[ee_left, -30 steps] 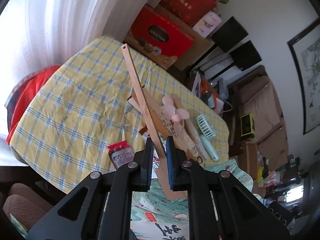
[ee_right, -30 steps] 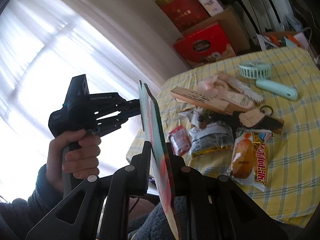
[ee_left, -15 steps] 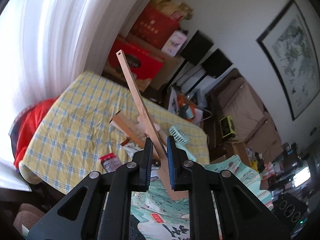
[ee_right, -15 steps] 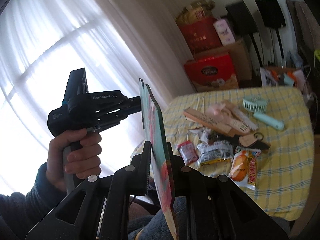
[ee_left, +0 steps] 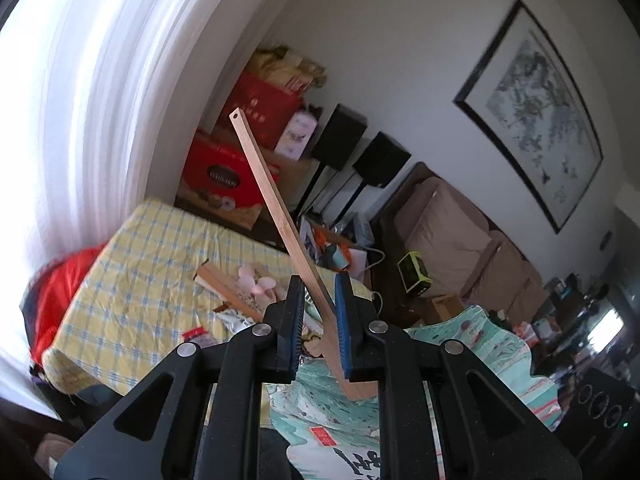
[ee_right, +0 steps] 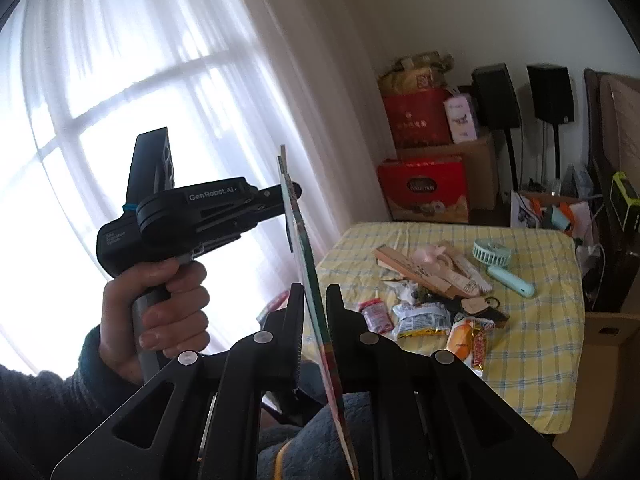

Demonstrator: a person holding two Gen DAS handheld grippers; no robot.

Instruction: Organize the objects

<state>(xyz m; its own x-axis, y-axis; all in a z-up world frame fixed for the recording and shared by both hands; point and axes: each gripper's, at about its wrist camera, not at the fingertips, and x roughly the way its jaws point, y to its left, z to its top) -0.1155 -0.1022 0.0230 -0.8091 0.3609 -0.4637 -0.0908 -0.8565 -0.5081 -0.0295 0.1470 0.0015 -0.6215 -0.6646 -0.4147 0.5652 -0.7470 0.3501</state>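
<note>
Gripping a flat teal-painted paddle fan (ee_right: 316, 312) between them, both grippers hold it in the air, near of the yellow checked table (ee_right: 536, 320). The left gripper (ee_left: 318, 320) is clamped on the fan's long bamboo handle (ee_left: 272, 200), which slants up toward the white curtain (ee_left: 100, 120). The right gripper (ee_right: 314, 316) pinches the fan's edge-on panel.

Two black speakers (ee_right: 496, 96), two red boxes (ee_right: 422, 184) — one mint fan (ee_right: 491, 253).
</note>
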